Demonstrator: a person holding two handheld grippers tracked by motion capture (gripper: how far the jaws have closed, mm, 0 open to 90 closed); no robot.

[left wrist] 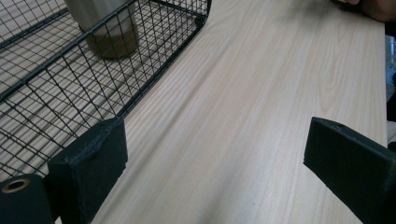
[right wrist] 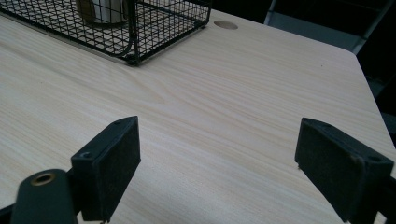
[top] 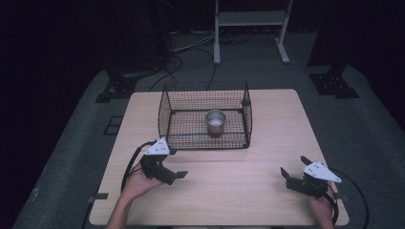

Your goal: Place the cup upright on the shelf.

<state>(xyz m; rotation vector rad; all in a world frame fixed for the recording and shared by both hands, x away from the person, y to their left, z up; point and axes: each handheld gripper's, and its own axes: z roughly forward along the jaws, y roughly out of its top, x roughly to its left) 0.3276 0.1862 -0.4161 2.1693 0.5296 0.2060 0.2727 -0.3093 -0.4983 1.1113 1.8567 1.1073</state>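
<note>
A black wire basket (top: 166, 110) stands on the far middle of the wooden table (top: 267, 143), with a metal cup (top: 216, 122) upright inside it. In the left gripper view the basket's wall (left wrist: 70, 84) and the cup (left wrist: 105, 28) lie at the upper left. My left gripper (top: 177, 172) rests near the basket's front left corner, open and empty (left wrist: 215, 163). My right gripper (top: 292, 168) sits at the table's near right, open with bare wood between its jaws (right wrist: 217, 158). The basket (right wrist: 154, 28) and the cup (right wrist: 105, 10) lie far off at the top left of the right gripper view.
Bare tabletop spans the space between the two grippers (top: 234, 176). A round hole (right wrist: 226, 24) marks the table near its far edge. Beyond the table stand a white frame (top: 248, 24), cables (top: 191, 47) and dark stand bases (top: 334, 83) on grey floor.
</note>
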